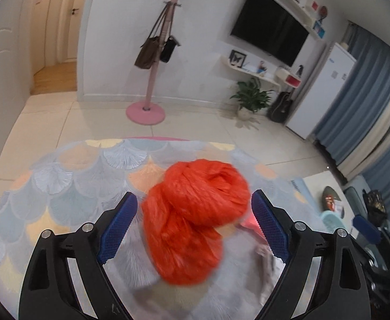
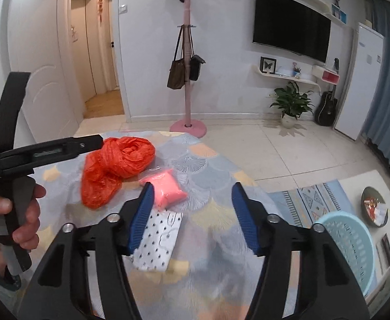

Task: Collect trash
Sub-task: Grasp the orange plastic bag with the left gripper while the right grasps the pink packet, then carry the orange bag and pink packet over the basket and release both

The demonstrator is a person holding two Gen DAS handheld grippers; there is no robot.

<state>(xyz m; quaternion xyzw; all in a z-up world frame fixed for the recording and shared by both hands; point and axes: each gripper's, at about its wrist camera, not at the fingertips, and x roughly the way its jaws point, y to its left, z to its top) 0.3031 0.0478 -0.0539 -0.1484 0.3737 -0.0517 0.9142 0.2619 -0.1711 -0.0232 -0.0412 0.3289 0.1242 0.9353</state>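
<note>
A crumpled orange plastic bag (image 1: 195,218) lies on the table with the pastel fan-pattern cloth (image 1: 69,186). My left gripper (image 1: 194,200) is open with its blue fingers on either side of the bag, not closed on it. In the right wrist view the orange bag (image 2: 117,168) lies at the left with the left gripper's tip (image 2: 93,142) at it. A pink packet (image 2: 167,186) and a white dotted packet (image 2: 159,240) lie beside it. My right gripper (image 2: 192,192) is open and empty above the cloth, right of the packets.
A light blue plastic basket (image 2: 352,242) stands on the floor at the right, by a patterned rug (image 2: 306,200) and a low table with a dark plate (image 2: 374,205). A pink coat stand (image 2: 188,125) with bags stands beyond the table. A plant (image 2: 290,104) and guitar are by the wall.
</note>
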